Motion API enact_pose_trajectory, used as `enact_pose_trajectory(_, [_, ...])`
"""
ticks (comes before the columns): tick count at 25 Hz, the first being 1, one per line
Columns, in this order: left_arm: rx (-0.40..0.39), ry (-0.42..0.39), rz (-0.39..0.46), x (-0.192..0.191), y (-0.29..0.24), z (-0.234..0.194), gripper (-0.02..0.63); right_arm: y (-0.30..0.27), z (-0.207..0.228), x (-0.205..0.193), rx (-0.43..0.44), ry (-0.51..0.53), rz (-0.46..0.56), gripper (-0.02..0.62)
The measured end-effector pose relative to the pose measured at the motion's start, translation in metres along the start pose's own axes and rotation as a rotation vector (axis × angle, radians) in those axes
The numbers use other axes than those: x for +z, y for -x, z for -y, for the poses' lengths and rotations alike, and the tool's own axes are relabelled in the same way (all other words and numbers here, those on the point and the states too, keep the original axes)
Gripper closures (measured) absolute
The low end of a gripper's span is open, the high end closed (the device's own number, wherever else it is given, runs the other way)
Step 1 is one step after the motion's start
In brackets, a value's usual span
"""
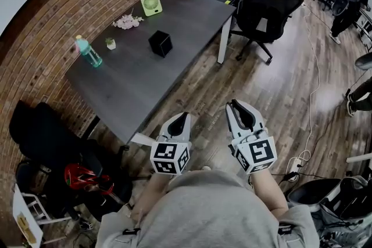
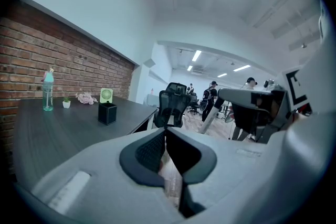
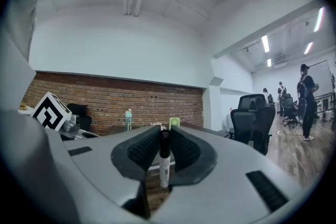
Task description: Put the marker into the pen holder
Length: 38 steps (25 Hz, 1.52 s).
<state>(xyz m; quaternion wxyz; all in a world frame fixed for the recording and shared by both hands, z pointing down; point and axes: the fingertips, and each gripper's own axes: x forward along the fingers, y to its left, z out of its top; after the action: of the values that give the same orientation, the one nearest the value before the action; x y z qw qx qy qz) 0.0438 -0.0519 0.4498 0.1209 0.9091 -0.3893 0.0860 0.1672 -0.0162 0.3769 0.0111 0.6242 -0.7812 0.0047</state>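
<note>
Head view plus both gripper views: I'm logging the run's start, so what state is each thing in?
right gripper: jaws shut on the marker.
marker: upright, cap on, gripped.
left gripper: jaws shut, empty.
pen holder: upright on the table, far from both grippers.
bottle: upright, capped.

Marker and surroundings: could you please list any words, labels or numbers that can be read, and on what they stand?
Marker, held in the right gripper: dark print on its white barrel, too small to read.
Patterned cubes: black-and-white squares only, no words.
Bottle: no readable label.
Nothing else shows legible text.
</note>
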Motion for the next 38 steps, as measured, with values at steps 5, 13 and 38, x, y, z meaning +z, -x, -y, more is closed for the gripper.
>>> enact_pose_trajectory(5, [0.038,0.008,-0.001,0.000,-0.001,-0.006,0.586,-0.010,0.002,-0.001,0.033,-0.012,0.004,0.535])
enact_pose_trajectory(13, [0.096,0.029,-0.008,-0.004,0.000,-0.023,0.586,-0.031,-0.009,-0.002,0.100,-0.020,0.004,0.535])
enact_pose_trajectory(38, [0.203,0.049,0.016,0.048,-0.101,-0.176,0.586,-0.220,0.002,0.013,0.205,-0.001,0.018,0.535])
